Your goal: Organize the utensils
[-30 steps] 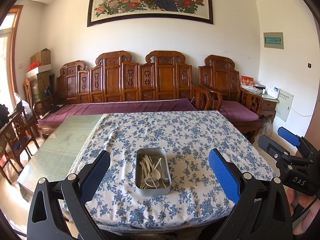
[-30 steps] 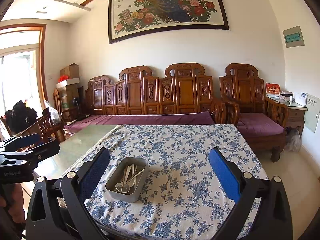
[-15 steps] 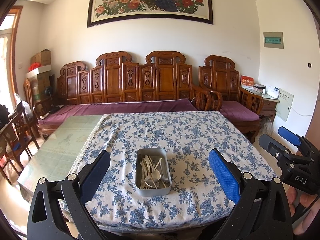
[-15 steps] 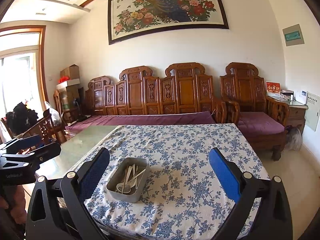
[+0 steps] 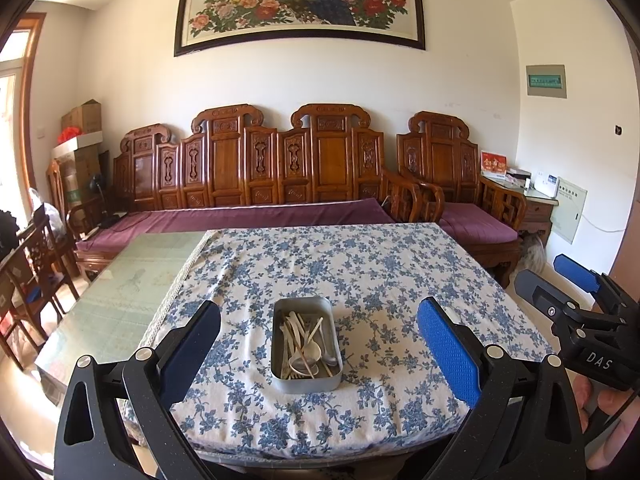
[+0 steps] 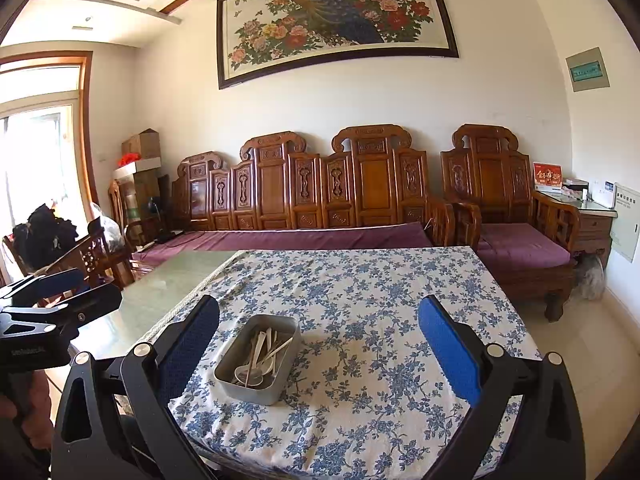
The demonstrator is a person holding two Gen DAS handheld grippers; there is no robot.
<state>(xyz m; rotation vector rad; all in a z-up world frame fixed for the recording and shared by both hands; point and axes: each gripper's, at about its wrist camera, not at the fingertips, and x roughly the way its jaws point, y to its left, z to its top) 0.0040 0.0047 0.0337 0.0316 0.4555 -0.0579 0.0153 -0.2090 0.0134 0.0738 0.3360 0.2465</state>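
Where cloth lies, metal tin, pale utensils

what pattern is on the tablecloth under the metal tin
White with a blue floral print on the tablecloth; clearest in the left wrist view, around the metal tin.

Black tool frames, blue pads, silver screws

A tin sits on the cloth near the front edge of the tabletop, with the utensils lying loose inside it. The cloth covers the tabletop's right part, leaving the left part bare. Behind the tabletop a bench stands against the wall, an armchair to its right, a picture above.
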